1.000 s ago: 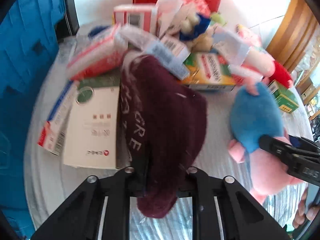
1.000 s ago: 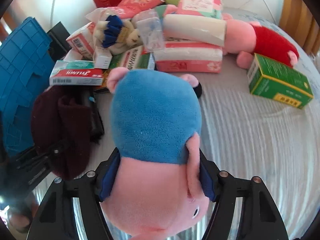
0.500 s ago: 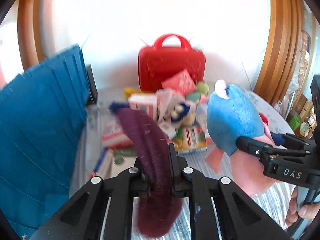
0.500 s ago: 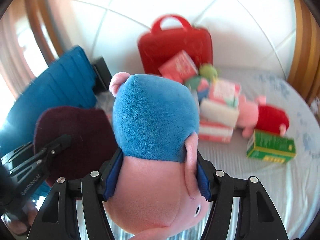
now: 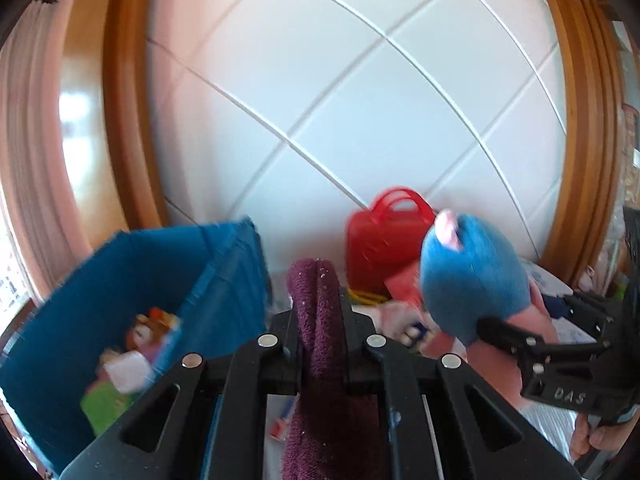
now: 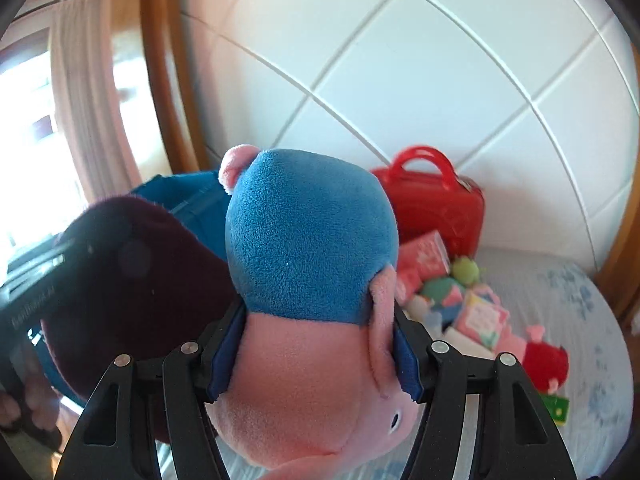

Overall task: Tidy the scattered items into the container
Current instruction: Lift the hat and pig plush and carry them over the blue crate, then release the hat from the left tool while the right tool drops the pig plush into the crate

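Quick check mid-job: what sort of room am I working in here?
Probably a bedroom at home. The clutter lies on a pale quilted bed cover, a white padded headboard in a wooden frame rises behind it, and a curtain hangs at a bright window on the left.

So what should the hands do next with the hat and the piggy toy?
Probably swing the left gripper over to the blue bin and let go of the hat there. Both things are already held up: the hat is pinched tight, and the right gripper squeezes the piggy toy. The bin is open, with toys already inside.
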